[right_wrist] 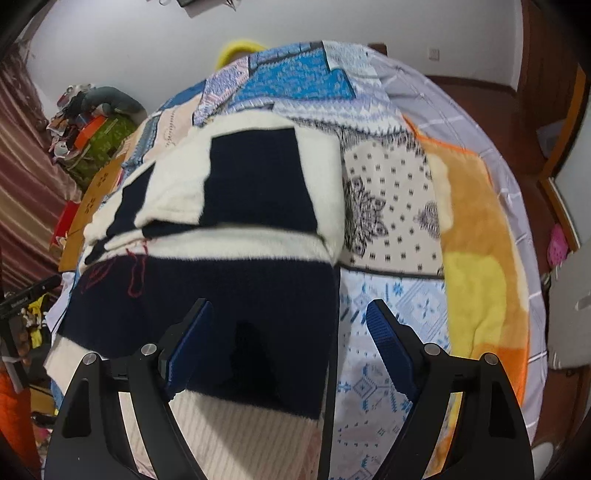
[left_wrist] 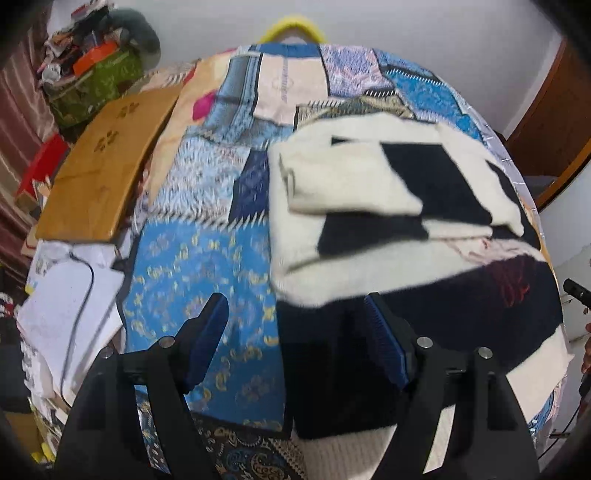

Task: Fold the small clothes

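A small cream and navy knitted sweater (left_wrist: 388, 229) lies on a patchwork bedspread (left_wrist: 199, 266), its sleeves folded in over the body. It also shows in the right wrist view (right_wrist: 236, 229). My left gripper (left_wrist: 295, 317) is open and empty, straddling the sweater's near left edge just above the fabric. My right gripper (right_wrist: 288, 325) is open and empty, straddling the sweater's near right edge over the navy band, with the ribbed cream hem (right_wrist: 236, 435) below it.
A wooden board (left_wrist: 107, 162) lies at the bed's left side, with papers and a cable (left_wrist: 70, 295) below it. Cluttered boxes (left_wrist: 92, 70) stand at the back left. An orange and yellow blanket (right_wrist: 476, 266) lies right of the sweater. A yellow ring (left_wrist: 293, 26) sits at the far edge.
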The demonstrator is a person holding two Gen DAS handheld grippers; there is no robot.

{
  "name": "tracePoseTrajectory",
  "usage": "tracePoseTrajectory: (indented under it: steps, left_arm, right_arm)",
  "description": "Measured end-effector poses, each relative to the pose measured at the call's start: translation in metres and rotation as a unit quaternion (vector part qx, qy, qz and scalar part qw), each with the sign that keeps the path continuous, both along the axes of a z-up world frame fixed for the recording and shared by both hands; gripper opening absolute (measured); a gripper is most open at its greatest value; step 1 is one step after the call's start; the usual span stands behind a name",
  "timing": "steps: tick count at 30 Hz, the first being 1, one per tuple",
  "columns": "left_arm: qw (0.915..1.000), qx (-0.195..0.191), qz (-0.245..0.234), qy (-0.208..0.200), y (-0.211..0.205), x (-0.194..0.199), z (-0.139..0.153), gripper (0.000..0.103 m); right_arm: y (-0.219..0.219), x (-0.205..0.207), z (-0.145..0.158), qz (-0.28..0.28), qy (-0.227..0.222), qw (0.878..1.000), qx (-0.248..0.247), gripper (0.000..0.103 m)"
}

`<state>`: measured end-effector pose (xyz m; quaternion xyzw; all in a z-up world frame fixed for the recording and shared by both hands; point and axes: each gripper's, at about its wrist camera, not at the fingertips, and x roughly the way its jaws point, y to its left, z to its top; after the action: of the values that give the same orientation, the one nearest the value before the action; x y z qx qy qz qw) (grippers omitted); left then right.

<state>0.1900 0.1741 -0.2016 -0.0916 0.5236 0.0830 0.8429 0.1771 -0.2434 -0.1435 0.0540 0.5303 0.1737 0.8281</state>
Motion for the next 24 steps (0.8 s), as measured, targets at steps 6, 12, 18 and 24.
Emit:
tracePoseTrajectory:
  steps: [6,12,18,24]
  left_arm:
    - [0.9992,-0.026,-0.006,0.028,0.0,-0.001,-0.019,0.075]
    - [0.9972,-0.053,-0.006,0.052,-0.005,-0.005,-0.042,0.075]
    - [0.9952,-0.087,-0.011,0.043,-0.009,-0.005,-0.047,0.057]
    - [0.9946,-0.096,-0.023,0.032,-0.015,-0.005,-0.042,0.026]
  right_arm:
    - [0.002,-0.001,-0.019,0.007,0.025,1.0,0.014,0.082]
    - [0.002,-0.002,-0.029,0.008,0.033,0.998,0.047,0.068]
    - [0.008,-0.002,-0.027,0.024,0.028,0.998,0.058,0.043]
    - [0.014,0.0,-0.022,0.026,0.012,0.998,0.05,0.014]
